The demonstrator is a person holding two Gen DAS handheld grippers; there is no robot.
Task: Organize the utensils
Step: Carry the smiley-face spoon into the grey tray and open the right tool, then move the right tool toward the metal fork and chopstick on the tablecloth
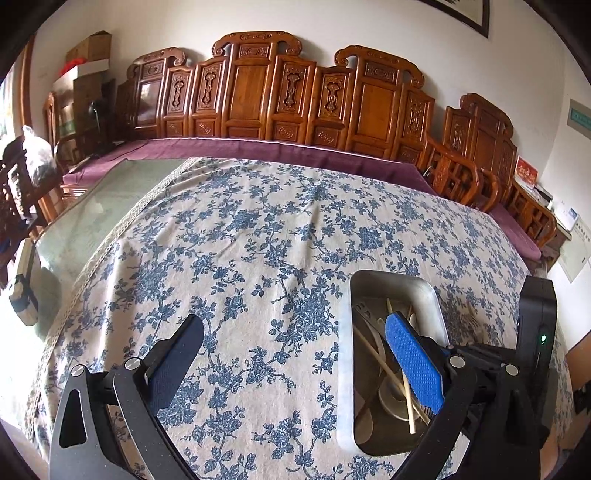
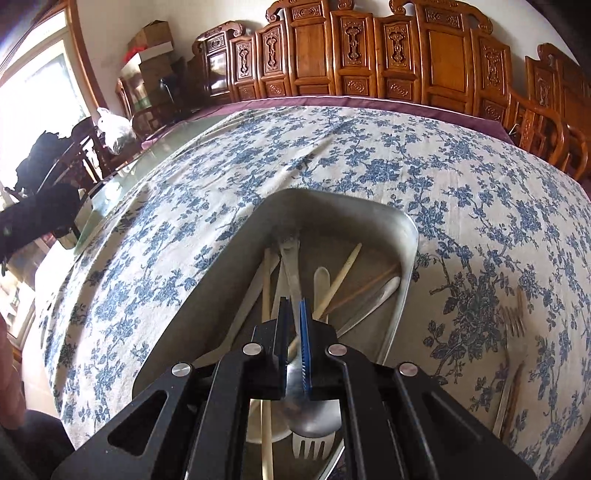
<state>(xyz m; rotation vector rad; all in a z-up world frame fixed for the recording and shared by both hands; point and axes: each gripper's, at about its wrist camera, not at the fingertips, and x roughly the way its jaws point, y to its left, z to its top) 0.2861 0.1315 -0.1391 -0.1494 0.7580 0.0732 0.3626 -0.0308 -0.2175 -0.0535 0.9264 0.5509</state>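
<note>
Inside the metal tray (image 2: 402, 236), a spoon (image 2: 314, 417) is clamped by the right gripper (image 2: 294, 332); tangled chopsticks (image 2: 338, 277) could be dragged out. Left gripper (image 1: 295, 354) is held wide open.

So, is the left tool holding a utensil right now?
No. The left tool is wide open above the tablecloth, with nothing between its pads; the metal tray sits to its right.

Room setting. A surface (image 1: 110, 206) with a glass top is partly draped in a white cloth printed with blue flowers (image 1: 280, 229). Behind it runs a long carved wooden bench (image 1: 258, 96) with panelled backrests and a purple seat cushion (image 1: 295, 149), set against a white wall (image 1: 369, 26). Stacked cardboard boxes (image 1: 88, 62) stand in the left corner. A framed picture (image 1: 469, 14) hangs on the wall above. Bright daylight enters through a window (image 2: 40, 81) at left.
</note>
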